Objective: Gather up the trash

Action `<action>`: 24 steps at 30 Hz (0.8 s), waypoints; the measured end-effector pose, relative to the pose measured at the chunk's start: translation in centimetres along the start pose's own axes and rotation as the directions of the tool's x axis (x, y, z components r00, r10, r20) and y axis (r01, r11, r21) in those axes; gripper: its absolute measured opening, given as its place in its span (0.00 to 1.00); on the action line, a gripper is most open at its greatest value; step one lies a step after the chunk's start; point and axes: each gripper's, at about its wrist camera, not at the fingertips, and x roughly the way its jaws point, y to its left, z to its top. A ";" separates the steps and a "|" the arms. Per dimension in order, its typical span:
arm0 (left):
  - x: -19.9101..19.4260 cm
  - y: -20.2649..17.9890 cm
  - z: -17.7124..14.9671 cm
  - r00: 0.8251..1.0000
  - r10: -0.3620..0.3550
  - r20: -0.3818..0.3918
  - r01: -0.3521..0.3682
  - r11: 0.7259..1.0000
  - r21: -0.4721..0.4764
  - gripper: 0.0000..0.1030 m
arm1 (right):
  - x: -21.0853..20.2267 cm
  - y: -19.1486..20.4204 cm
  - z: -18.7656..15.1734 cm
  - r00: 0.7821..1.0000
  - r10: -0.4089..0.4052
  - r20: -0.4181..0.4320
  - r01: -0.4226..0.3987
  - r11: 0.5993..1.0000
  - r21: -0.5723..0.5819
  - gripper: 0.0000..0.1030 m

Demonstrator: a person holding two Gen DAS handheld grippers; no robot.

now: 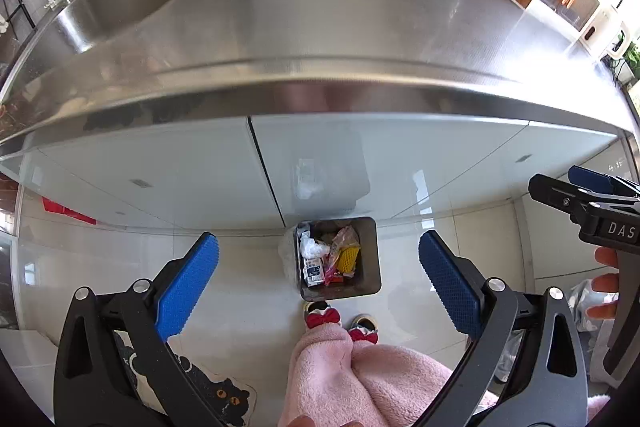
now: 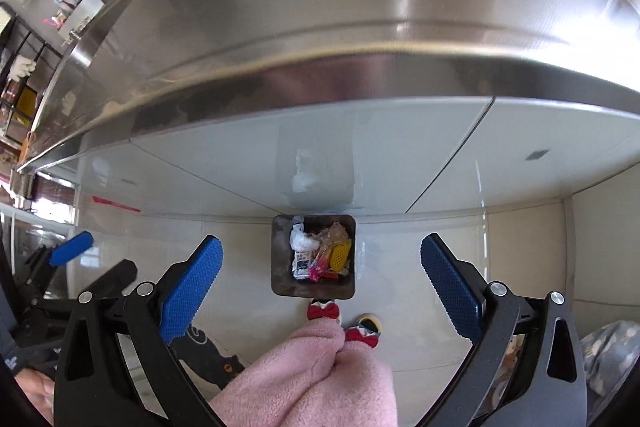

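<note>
A: Left wrist view: where's the trash?
B: In the grey square bin (image 1: 370, 259) on the floor: white plastic, a yellow mesh piece, red wrappers.
A: Tongs?
B: Left tongs (image 1: 318, 285) and right tongs (image 2: 320, 285), both spread, empty.

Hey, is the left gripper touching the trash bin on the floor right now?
Apart. In the left wrist view the left gripper is open and empty, its fingers wide either side of the trash bin far below.
</note>
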 end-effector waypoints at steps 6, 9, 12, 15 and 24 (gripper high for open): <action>-6.5 -0.6 2.7 0.995 0.027 0.094 -0.026 1.000 -0.004 0.92 | -7.6 0.1 1.9 0.987 -0.084 0.137 0.089 0.995 -0.032 0.97; -9.5 -0.6 4.2 0.992 0.012 0.127 -0.009 1.000 -0.028 0.92 | -11.2 0.1 2.8 0.973 -0.093 0.209 0.100 0.995 -0.021 0.97; -12.0 -1.0 5.3 0.986 0.003 0.165 0.002 1.000 -0.031 0.92 | -14.4 0.1 3.5 0.962 -0.096 0.258 0.101 0.995 -0.006 0.97; -14.5 -1.4 6.3 0.977 0.021 0.211 -0.019 1.000 -0.010 0.92 | -16.9 0.3 4.1 0.954 -0.094 0.285 0.098 0.995 0.002 0.97; -18.9 -1.7 8.6 0.956 0.069 0.284 -0.069 0.998 -0.012 0.92 | -21.9 1.5 5.2 0.928 -0.119 0.353 0.122 0.992 0.012 0.97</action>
